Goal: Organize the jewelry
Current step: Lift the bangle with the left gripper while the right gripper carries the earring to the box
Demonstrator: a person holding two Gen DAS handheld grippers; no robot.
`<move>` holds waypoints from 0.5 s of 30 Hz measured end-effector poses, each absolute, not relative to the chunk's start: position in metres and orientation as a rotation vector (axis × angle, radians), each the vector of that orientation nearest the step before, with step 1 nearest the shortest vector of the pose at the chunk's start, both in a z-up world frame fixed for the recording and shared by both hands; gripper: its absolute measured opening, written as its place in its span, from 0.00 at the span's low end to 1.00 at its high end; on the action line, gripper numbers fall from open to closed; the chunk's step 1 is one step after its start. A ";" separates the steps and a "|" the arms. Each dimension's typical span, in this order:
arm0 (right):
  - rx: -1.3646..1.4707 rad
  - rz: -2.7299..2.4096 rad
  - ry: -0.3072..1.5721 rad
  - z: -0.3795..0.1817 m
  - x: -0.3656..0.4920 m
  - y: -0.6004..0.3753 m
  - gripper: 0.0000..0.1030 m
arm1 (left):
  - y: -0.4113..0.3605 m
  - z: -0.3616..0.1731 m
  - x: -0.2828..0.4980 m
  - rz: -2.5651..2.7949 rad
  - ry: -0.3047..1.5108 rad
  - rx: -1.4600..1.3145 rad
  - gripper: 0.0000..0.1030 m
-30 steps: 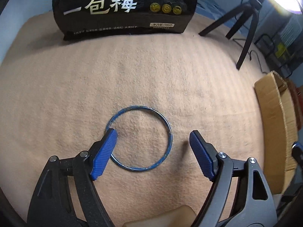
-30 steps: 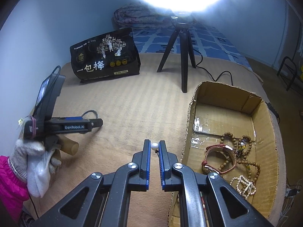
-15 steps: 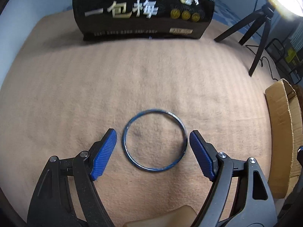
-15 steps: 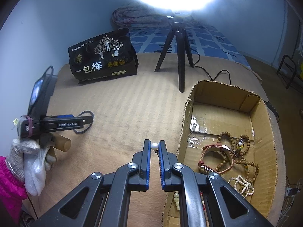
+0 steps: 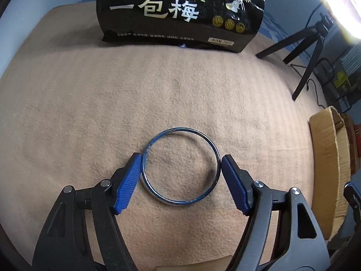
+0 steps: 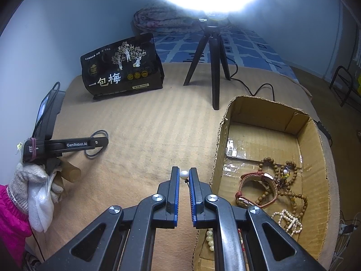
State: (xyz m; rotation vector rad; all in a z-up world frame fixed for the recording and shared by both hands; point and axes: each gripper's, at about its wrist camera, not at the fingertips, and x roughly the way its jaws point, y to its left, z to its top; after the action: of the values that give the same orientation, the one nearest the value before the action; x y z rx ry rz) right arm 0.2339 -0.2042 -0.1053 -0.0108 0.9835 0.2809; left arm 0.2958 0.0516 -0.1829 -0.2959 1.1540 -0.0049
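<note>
Closing around the thin blue metal bangle [image 5: 180,165] lying flat on the tan blanket [image 5: 90,113], the left gripper [image 5: 181,180] brackets it between both pads, barely touching. Next it needs a firm squeeze and lift toward the cardboard box [image 6: 313,149]. The right gripper [image 6: 184,194] pinches a white pearl bead [image 6: 184,175].

Left gripper [image 5: 181,176] is angled steeply down with its jaws closing, blue pads at 9 and 3 o'clock. Right gripper [image 6: 184,177] is clamped tight, while a gloved hand [image 6: 33,180] sits at 8 o'clock.
</note>
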 end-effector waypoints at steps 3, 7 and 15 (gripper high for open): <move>-0.007 0.273 0.976 -0.103 0.233 -0.208 0.06 | 0.051 -0.172 0.293 -0.015 1.130 -0.300 0.72; 0.003 0.258 0.965 -0.098 0.232 -0.217 0.06 | 0.043 -0.151 0.287 -0.052 1.089 -0.295 0.72; 0.028 0.217 0.944 -0.088 0.232 -0.239 0.06 | 0.001 -0.117 0.272 -0.140 1.014 -0.240 0.72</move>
State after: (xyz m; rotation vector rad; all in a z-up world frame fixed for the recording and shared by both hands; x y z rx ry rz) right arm 0.2316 -0.2392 -0.0883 0.0276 0.9435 0.2171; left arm 0.2724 0.0008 -0.1172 -0.2399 1.0145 -0.1405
